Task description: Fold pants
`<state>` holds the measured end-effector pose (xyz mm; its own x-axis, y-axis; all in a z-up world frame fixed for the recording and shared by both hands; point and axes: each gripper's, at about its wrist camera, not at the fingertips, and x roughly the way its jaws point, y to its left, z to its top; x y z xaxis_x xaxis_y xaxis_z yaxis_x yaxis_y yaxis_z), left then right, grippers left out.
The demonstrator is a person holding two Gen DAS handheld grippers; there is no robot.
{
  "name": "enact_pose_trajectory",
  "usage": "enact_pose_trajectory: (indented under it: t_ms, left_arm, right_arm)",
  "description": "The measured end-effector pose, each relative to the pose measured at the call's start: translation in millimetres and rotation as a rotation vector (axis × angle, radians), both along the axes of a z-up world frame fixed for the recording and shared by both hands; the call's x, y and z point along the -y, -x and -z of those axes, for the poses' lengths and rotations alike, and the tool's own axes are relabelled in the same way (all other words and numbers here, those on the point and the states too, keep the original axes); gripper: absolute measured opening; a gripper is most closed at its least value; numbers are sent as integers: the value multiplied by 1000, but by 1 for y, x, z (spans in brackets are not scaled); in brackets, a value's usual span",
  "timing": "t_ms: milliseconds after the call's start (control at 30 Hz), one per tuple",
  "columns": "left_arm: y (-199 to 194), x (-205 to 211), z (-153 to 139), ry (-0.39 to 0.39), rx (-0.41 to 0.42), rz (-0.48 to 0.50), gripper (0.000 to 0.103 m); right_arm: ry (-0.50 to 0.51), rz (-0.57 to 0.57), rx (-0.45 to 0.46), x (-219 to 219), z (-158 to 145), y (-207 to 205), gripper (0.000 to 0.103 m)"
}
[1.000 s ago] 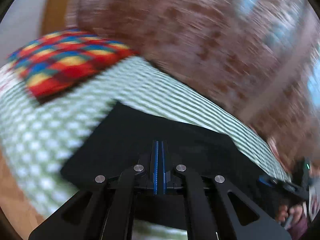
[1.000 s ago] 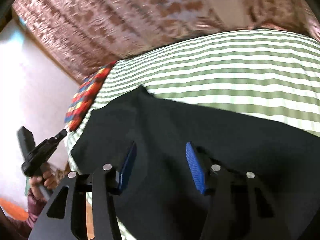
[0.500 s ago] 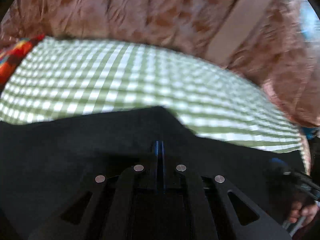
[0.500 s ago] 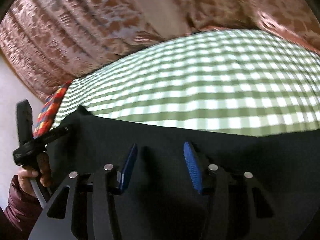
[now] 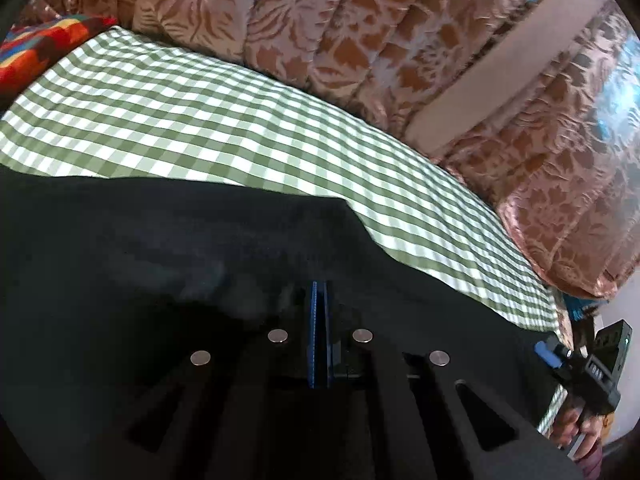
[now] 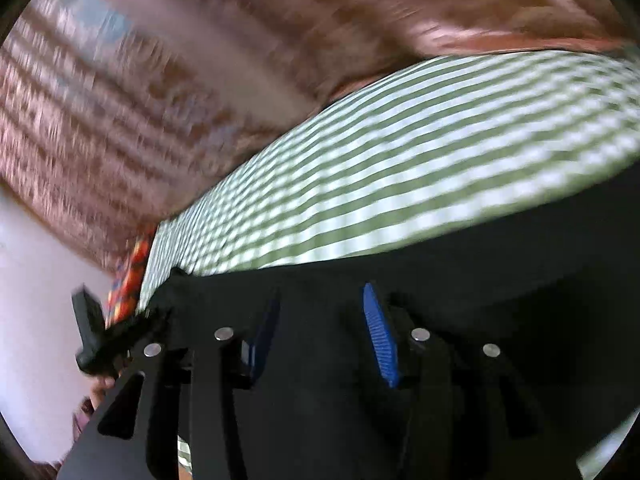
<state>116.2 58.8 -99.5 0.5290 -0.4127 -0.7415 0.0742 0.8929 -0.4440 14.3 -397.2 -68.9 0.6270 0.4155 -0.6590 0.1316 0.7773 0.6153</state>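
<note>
The black pants lie spread on a bed with a green-and-white checked sheet. My left gripper hangs low over the cloth with its blue pads pressed together; I cannot tell whether cloth is pinched between them. In the blurred right wrist view the pants fill the lower frame. My right gripper is open just above them, nothing between its blue pads. The right gripper also shows at the far right of the left wrist view, and the left gripper at the left of the right wrist view.
A brown floral curtain hangs behind the bed. A multicoloured patchwork pillow lies at the bed's far left, also seen in the right wrist view. A pale wall is at the left.
Both grippers have swung across the bed over the pants; the pillow has slid to the left wrist view's edge. The left stays shut, the right stays open and is moving fast now.
</note>
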Motion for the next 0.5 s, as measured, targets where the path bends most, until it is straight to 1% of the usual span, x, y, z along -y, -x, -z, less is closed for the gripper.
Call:
enact_pose_trajectory:
  t_ms: [100,167,200,233,267,333,433,500]
  left_arm:
    - [18,15,-9,-21,25,54,2]
    - [30,26,-11,-38,31,94,2]
    - [35,32,-13,-48,37,115,2]
    - [40,37,-13,-58,40,134,2]
    - [45,44,-14,-68,43,153,2]
    - [56,56,-12,-82,34,186,2]
    - [65,67,-9,-91,17,210,2]
    - [69,72,-9,-98,15,218,2]
  right_arm:
    - [-9,172,-1,62,-9,54,43]
    - [-30,301,-19,101,-7,91,45]
    - [-42,380,-38,122,-4,113,45]
    - [-52,419,-45,132,-2,126,45]
    - [-82,479,-55,148,5,145,45]
    - [-148,559,-68,168,18,171,45]
    - [-248,587,-67,178,37,178,45]
    - [-266,593,-78,179,45,173,45]
